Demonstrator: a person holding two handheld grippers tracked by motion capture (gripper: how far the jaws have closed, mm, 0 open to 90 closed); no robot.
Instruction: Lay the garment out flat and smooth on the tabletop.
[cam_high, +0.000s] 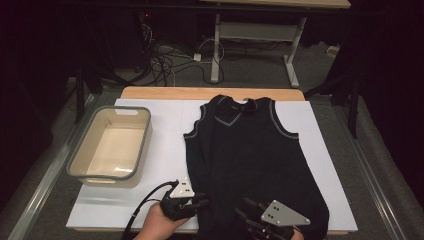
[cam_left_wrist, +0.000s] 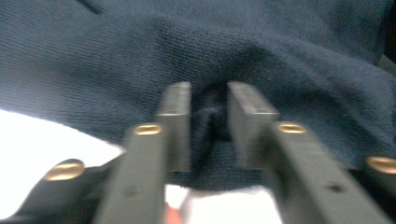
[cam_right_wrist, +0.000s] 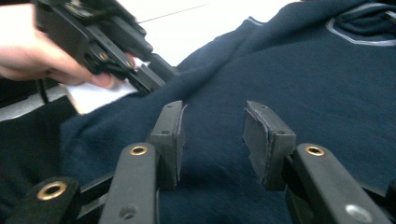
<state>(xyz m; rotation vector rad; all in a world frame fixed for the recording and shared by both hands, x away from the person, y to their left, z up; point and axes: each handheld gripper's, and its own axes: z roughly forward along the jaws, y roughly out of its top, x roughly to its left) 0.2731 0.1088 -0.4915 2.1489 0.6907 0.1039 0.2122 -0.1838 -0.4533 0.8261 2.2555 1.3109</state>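
Observation:
A dark navy sleeveless knit vest (cam_high: 250, 150) with pale trim at the neck and armholes lies flat on the white table cover (cam_high: 165, 150), neck away from me. My left gripper (cam_high: 201, 201) is at the vest's near left hem. In the left gripper view its jaws (cam_left_wrist: 208, 91) pinch a bunched fold of the navy knit (cam_left_wrist: 280, 56). My right gripper (cam_high: 243, 208) hovers over the lower middle of the vest, its jaws (cam_right_wrist: 212, 109) open with nothing between them above the fabric (cam_right_wrist: 303, 70). The right gripper view also shows the left gripper (cam_right_wrist: 159, 74) at the vest's edge, held by a hand (cam_right_wrist: 28, 51).
An empty beige basket with a grey rim (cam_high: 82, 142) stands on the left of the table cover. The wooden table edge (cam_high: 210, 92) runs along the far side. Cables and desk legs (cam_high: 215, 55) are on the floor beyond.

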